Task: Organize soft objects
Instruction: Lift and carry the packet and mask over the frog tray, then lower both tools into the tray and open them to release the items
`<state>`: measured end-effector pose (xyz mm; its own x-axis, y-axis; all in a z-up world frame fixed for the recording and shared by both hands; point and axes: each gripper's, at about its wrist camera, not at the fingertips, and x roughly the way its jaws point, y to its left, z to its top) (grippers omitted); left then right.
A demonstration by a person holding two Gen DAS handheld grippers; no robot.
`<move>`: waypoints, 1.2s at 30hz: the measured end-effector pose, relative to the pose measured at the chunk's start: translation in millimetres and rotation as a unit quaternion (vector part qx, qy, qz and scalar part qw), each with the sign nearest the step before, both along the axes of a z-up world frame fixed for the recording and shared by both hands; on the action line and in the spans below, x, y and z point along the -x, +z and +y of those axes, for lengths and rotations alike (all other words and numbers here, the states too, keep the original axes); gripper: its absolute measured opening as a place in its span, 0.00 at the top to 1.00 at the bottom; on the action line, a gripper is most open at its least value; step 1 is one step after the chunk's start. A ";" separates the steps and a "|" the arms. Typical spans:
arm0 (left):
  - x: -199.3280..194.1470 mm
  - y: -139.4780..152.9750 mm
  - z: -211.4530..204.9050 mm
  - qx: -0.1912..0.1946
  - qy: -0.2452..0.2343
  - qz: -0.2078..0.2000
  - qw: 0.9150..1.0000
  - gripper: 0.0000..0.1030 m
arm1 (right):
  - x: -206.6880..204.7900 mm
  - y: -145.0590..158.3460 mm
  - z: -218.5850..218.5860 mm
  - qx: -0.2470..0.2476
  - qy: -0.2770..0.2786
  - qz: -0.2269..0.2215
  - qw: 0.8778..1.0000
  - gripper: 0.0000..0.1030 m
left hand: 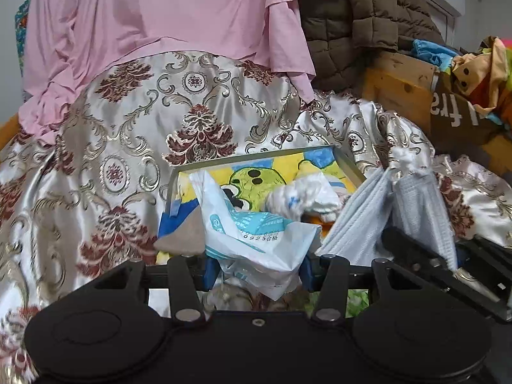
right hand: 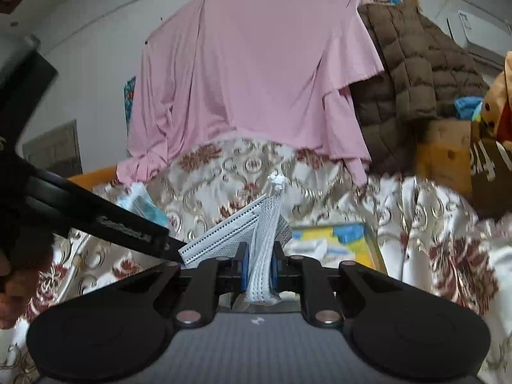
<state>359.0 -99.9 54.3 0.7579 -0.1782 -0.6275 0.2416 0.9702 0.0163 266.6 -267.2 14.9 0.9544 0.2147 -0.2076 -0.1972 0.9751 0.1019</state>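
My left gripper is shut on a crumpled white plastic mask packet with teal print, held between its blue pads above a shallow metal tray. The tray is lined with a yellow and blue cartoon picture and holds a white crumpled wad. To the right, my right gripper is shut on a stack of pale blue face masks, which fan out upward. The same masks show in the left wrist view beside the packet. The left gripper reaches in from the left of the right wrist view.
A silver and maroon brocade cloth covers the surface under the tray. Behind it hang a pink cloth and a brown quilted jacket. At the right stand a wooden box, a brown lettered bag and a plush toy.
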 end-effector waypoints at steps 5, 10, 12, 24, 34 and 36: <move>-50.3 -10.2 3.9 -0.020 -0.003 0.005 1.000 0.51 | -45.5 5.6 -15.3 -0.020 -0.021 0.014 0.999 0.86; -102.7 -31.4 5.4 -0.028 0.001 0.033 0.999 0.51 | -92.9 5.3 -27.8 -0.048 -0.021 0.039 0.998 0.85; -118.2 -41.5 3.4 -0.034 0.003 0.044 0.998 0.51 | -109.3 0.7 -30.1 -0.057 -0.023 0.055 0.997 0.85; -158.0 -68.7 -16.2 -0.048 0.015 0.087 0.995 0.50 | -168.8 -16.7 -32.8 -0.085 -0.005 0.131 0.988 0.85; -158.0 -75.1 -41.3 -0.061 0.008 0.092 0.994 0.48 | -182.6 -29.5 -50.7 -0.102 -0.010 0.162 0.982 0.72; -155.7 -75.5 -42.6 -0.062 0.010 0.091 0.994 0.47 | -183.7 -31.1 -51.9 -0.102 -0.011 0.164 0.981 0.71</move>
